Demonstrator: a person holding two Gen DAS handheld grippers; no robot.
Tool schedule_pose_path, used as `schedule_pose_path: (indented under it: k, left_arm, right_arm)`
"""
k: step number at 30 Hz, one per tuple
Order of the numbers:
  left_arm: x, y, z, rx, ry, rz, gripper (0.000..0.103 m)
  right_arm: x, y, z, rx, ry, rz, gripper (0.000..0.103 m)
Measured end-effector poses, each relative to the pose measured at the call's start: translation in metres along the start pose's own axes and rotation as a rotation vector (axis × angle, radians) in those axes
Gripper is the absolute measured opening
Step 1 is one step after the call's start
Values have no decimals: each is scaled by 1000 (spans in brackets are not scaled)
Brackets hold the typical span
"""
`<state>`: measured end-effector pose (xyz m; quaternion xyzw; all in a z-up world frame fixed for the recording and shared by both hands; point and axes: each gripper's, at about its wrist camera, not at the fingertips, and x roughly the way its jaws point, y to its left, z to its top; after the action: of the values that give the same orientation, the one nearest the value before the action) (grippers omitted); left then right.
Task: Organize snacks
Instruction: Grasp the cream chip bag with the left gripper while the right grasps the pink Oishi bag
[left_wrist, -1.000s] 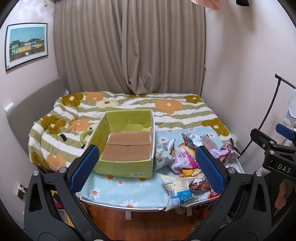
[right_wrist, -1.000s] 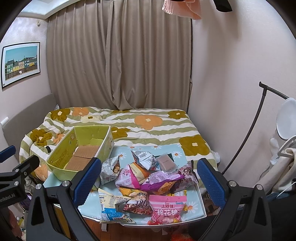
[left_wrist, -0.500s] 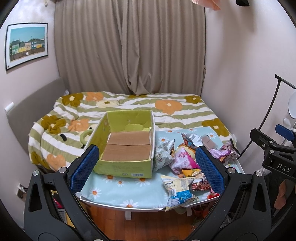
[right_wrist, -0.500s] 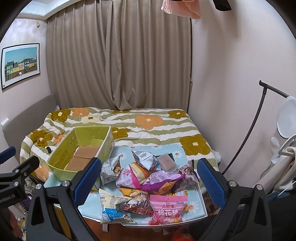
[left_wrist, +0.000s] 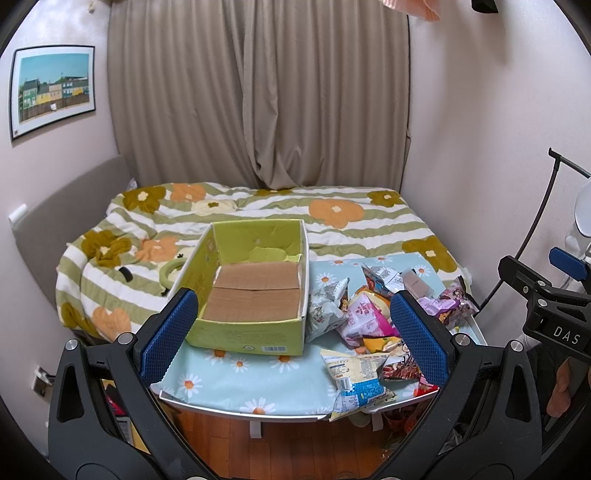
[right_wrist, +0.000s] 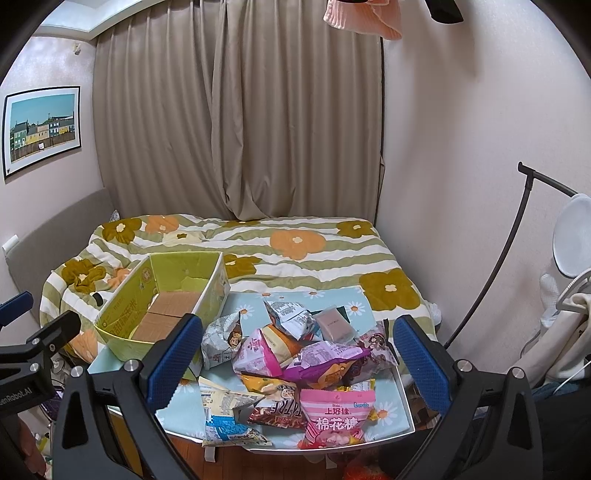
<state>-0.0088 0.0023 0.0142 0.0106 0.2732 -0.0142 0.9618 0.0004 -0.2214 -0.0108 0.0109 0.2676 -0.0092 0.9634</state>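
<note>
An open green cardboard box stands on the left of a small table with a daisy-print cloth; only its brown bottom flaps show inside. Several snack packets lie heaped on the table's right half, among them a pink marshmallow bag and a white-and-blue bag. My left gripper hangs open before the table's near edge, holding nothing. My right gripper is open too, in front of the heap, holding nothing.
A bed with a striped flower quilt lies right behind the table. Curtains cover the back wall. A black lamp stand and white clothes are at the right. Wooden floor lies below the table's edge.
Almost nothing: both grippers stay open in the same place, and the right wrist view has drifted very slightly.
</note>
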Motion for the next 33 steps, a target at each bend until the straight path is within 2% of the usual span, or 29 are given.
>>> schedule_pose_path:
  k: [7, 13, 21, 33]
  left_arm:
    - [3, 3, 9, -7, 18, -28, 103]
    - [30, 3, 7, 5, 103, -95, 103]
    - [92, -16, -38, -42, 278, -167, 103]
    - [188, -73, -124, -61, 462, -127, 102]
  right_arm:
    - [-7, -1, 13, 15, 19, -5, 103]
    - [-1, -10, 9, 42, 57, -35, 103]
    - [46, -43, -42, 84, 189, -5, 103]
    - [146, -81, -137, 101, 384, 115, 103]
